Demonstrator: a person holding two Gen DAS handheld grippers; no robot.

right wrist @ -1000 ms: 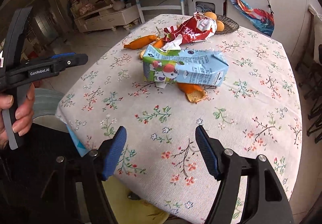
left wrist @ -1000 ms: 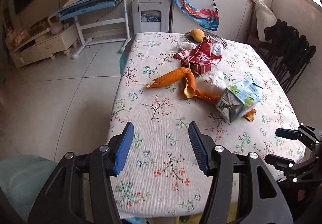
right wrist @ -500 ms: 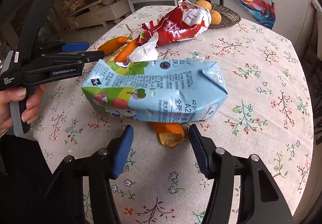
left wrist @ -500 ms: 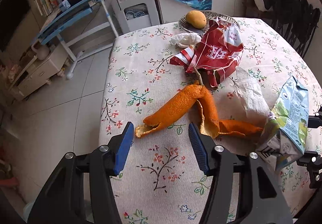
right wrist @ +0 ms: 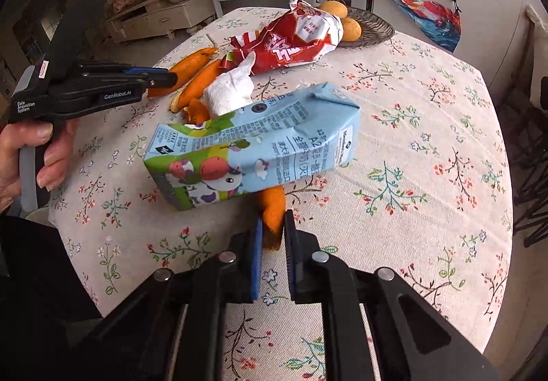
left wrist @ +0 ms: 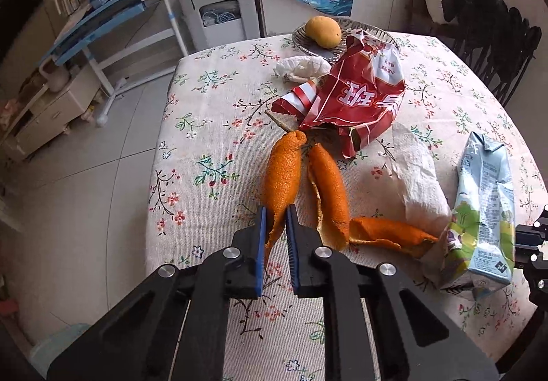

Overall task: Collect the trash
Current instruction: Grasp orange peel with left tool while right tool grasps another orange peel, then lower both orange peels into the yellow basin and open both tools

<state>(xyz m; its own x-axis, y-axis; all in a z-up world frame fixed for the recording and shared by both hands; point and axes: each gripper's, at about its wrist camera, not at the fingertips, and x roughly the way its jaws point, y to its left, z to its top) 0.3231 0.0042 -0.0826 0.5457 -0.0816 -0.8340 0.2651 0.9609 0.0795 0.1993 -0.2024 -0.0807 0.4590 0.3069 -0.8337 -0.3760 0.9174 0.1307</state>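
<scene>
A long orange peel (left wrist: 284,172) lies in strips on the flowered tablecloth (left wrist: 212,127). My left gripper (left wrist: 275,209) has its jaws closing, and the pads pinch the near end of the leftmost strip. In the right wrist view my right gripper (right wrist: 273,220) is shut on another end of the orange peel (right wrist: 274,203), which sticks out from under a crushed milk carton (right wrist: 253,148). The left gripper (right wrist: 164,81) shows at the left, held by a hand. Behind lie a red snack bag (left wrist: 356,96) and a white paper napkin (left wrist: 418,182). The milk carton (left wrist: 486,209) rests on the peel's right end.
A crumpled white tissue (left wrist: 301,67) lies by a woven dish (left wrist: 376,31) holding a yellow fruit (left wrist: 323,31) at the table's far end. The table edge drops to tiled floor (left wrist: 85,192) on the left. Dark chairs (left wrist: 496,35) stand at the right.
Both grippers went from open to closed: the left on a strip of orange peel, the right on the peel end under the carton. The left gripper first moved forward to the peel.
</scene>
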